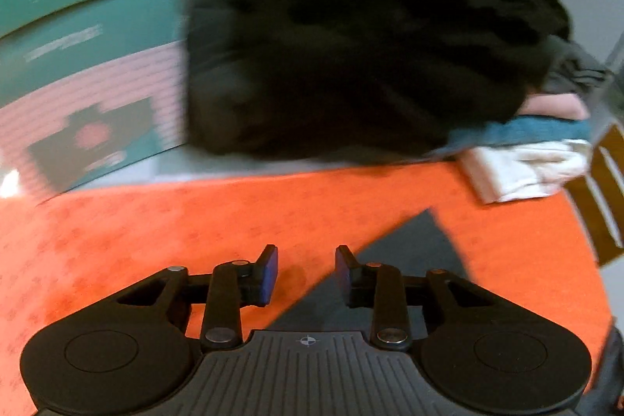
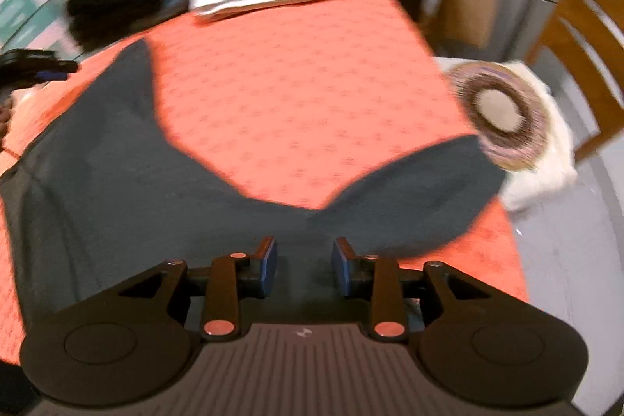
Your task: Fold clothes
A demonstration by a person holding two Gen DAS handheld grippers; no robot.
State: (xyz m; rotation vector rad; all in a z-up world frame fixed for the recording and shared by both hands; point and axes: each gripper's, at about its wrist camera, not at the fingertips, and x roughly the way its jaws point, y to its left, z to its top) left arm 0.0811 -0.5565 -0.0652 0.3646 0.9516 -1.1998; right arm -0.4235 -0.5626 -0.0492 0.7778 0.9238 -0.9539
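Observation:
A dark grey garment (image 2: 117, 182) lies spread flat on the orange tablecloth (image 2: 292, 84), with one sleeve reaching up left and the other out to the right. My right gripper (image 2: 304, 268) is open and empty, just above the garment's near middle. My left gripper (image 1: 306, 273) is open and empty above the cloth (image 1: 156, 229), beside a corner of the grey garment (image 1: 409, 252). The left gripper also shows at the left edge of the right wrist view (image 2: 35, 69).
A pile of clothes sits at the table's far side: a black garment (image 1: 370, 38), pink (image 1: 553, 104), teal (image 1: 526, 131) and white (image 1: 526, 170) folded pieces. Teal and pink boxes (image 1: 85, 65) stand left. A wooden chair (image 2: 585, 38) with a round cushion (image 2: 503, 112) stands right.

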